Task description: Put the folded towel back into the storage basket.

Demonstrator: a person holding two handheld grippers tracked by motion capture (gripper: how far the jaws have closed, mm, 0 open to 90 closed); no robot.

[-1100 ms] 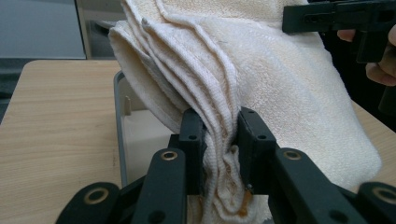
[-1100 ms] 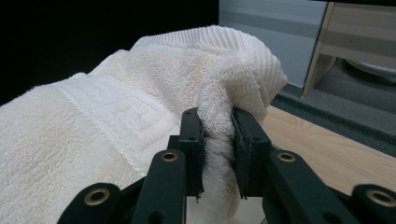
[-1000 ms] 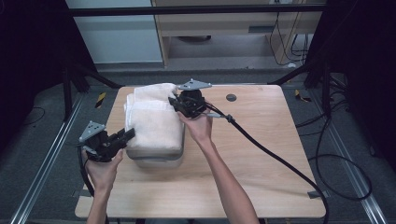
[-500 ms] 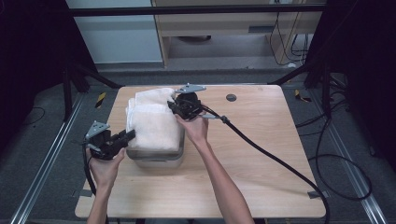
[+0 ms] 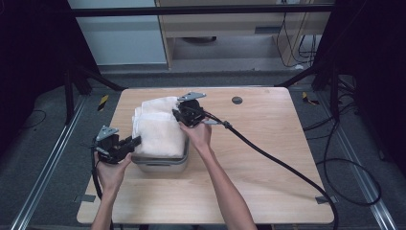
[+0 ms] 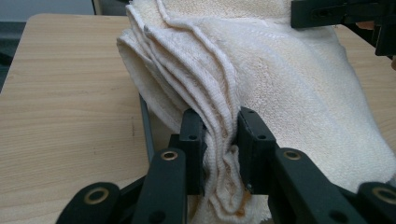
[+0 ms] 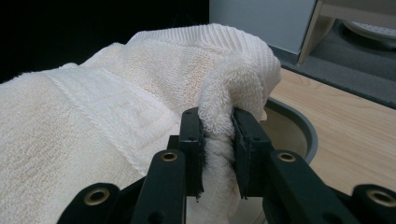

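A folded cream towel [image 5: 158, 127] lies over a grey bin [image 5: 163, 165] on the wooden table [image 5: 268, 158]. My left gripper [image 5: 135, 141] grips the towel's near-left edge. In the left gripper view its jaws pinch several layered folds of the towel [image 6: 280, 84], gripper [image 6: 220, 135]. My right gripper [image 5: 178, 115] holds the towel's far-right edge. In the right gripper view the jaws squeeze a bunched fold of the towel [image 7: 116, 112], gripper [image 7: 218, 128], with the bin's grey rim [image 7: 303, 128] beside it.
A dark round mark [image 5: 236, 100] sits on the table's far side. A thick black cable [image 5: 287, 167] trails from the right gripper across the table to the right. Metal rails [image 5: 43, 177] and dark floor flank the table.
Both grippers have sunk with the towel, which now sits lower over the bin. The left gripper has drifted right and a little nearer the bin.
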